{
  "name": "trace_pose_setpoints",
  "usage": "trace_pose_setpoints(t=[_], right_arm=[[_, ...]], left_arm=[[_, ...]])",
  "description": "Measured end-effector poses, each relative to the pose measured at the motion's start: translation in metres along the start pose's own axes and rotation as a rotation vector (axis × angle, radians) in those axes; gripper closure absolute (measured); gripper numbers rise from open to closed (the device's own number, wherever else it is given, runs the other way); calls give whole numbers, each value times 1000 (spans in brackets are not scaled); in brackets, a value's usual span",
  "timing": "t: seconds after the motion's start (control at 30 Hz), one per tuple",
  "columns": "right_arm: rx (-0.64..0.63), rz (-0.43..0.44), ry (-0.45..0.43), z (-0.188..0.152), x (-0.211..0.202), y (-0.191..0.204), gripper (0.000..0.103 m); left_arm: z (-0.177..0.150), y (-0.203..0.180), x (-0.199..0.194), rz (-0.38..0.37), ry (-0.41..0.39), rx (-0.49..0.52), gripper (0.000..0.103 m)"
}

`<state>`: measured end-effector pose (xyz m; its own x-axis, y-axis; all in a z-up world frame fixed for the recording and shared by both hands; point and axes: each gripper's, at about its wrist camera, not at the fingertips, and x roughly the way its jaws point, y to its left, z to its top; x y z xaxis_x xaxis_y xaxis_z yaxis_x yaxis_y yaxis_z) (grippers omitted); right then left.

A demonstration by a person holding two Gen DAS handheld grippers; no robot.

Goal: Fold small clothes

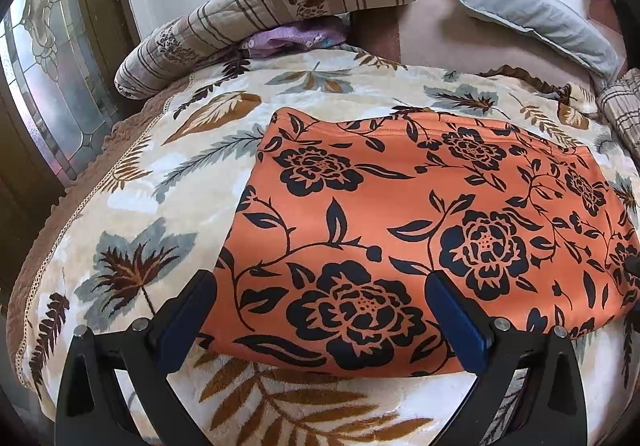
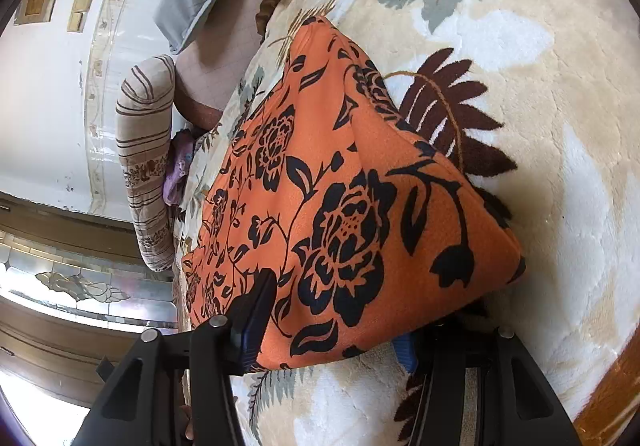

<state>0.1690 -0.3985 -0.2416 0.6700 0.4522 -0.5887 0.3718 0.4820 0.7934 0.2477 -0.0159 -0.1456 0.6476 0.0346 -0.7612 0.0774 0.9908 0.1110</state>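
An orange garment [image 1: 400, 198] printed with black flowers lies folded flat on a leaf-patterned blanket [image 1: 140, 206]. My left gripper [image 1: 318, 286] hovers open over its near left corner; one blue-padded finger sits at the cloth's left edge and the other above the cloth. In the right wrist view the same garment [image 2: 320, 166] fills the middle. My right gripper [image 2: 340, 310] straddles its near end, jaws held well apart. One finger [image 2: 260, 298] rests on top of the cloth. The other finger [image 2: 404, 354] is mostly hidden beneath the cloth's edge.
A rolled striped quilt [image 1: 280, 2] lies at the bed's far left with a purple cloth [image 1: 288, 38] tucked under it. A grey pillow [image 1: 520, 6] leans at the back right. A stained-glass window [image 1: 44, 86] stands left of the bed. The blanket [image 2: 540, 126] spreads beyond the garment.
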Motion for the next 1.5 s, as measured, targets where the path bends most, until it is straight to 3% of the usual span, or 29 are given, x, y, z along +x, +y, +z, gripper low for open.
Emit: trace_pose_setpoints(t=[0.73,1.0,1.17,1.27,1.33,1.5], right_arm=[[2,-17,-19,2,7,4,46],[11,-40,-37,10,14,8,46],[-34,-74,-74,10,18,16,46],[-76,-113,-97,8,20,21,53],[-79,-134,-107,10,20,20,65],[-67,-121,-105,11,19,15,65]], left_arm=[[-8,6,20,14,21,10,0],[-10,32,26,15,36,-40,0],[-3,56,21,60,17,-66,0],[-1,68,36,91,73,-89,0],[-3,71,46,74,109,-113,0],[0,68,45,82,104,-102,0]])
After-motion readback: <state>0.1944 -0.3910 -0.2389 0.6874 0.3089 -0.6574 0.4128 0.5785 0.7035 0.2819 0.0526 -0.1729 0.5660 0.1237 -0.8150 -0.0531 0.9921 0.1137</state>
